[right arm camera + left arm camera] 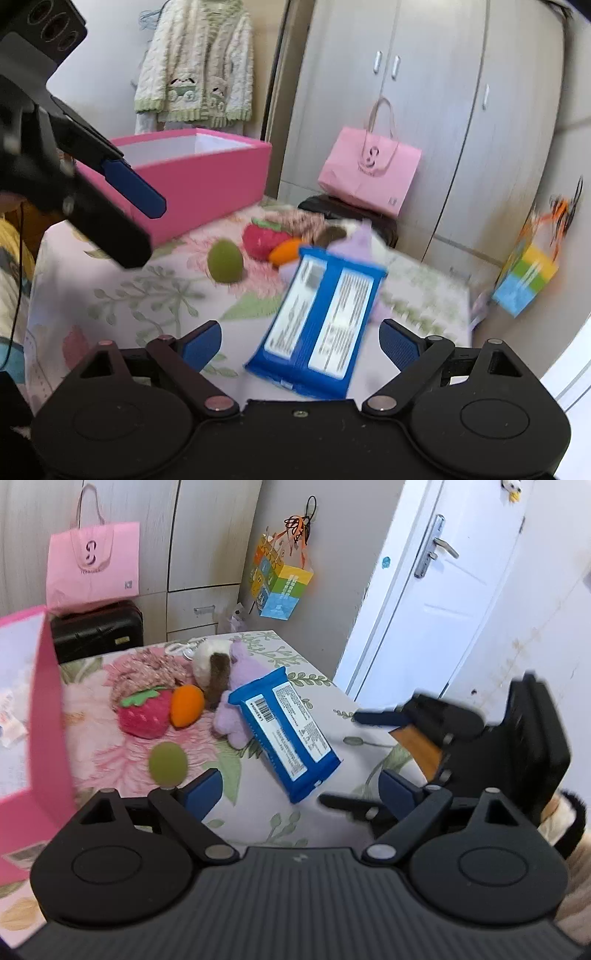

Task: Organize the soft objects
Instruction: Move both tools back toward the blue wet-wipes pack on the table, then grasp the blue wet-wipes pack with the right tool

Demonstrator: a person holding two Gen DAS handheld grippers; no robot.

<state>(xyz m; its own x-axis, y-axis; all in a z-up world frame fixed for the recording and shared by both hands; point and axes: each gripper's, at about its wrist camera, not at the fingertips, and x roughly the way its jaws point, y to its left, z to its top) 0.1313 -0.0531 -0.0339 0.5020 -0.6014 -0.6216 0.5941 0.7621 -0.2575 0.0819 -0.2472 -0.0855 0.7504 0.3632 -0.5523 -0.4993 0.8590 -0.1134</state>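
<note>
The blue wipes pack [317,325] lies flat on the flowered tabletop [332,709], its far end leaning on the purple plush toy [236,701]. It lies nearest both claws, so it looks like the first thing to lift. Behind it the other soft things sit bunched together: a strawberry [144,712], an orange ball [186,705], a green ball [167,763], a white and brown plush [210,664] and a pinkish knitted piece [147,672].

The right claw [300,341] hovers just short of the pack's near end, spread wide and holding nothing. The left claw [300,790] is also wide open and empty, aimed between the green ball and the pack.

The pink box [192,173] stands open at the table's left side, probably the place for the items. The table drops off just past the pack on the door [436,590] side, so a push that way could slide it over. Bare cloth in front of the pack leaves room to approach.
</note>
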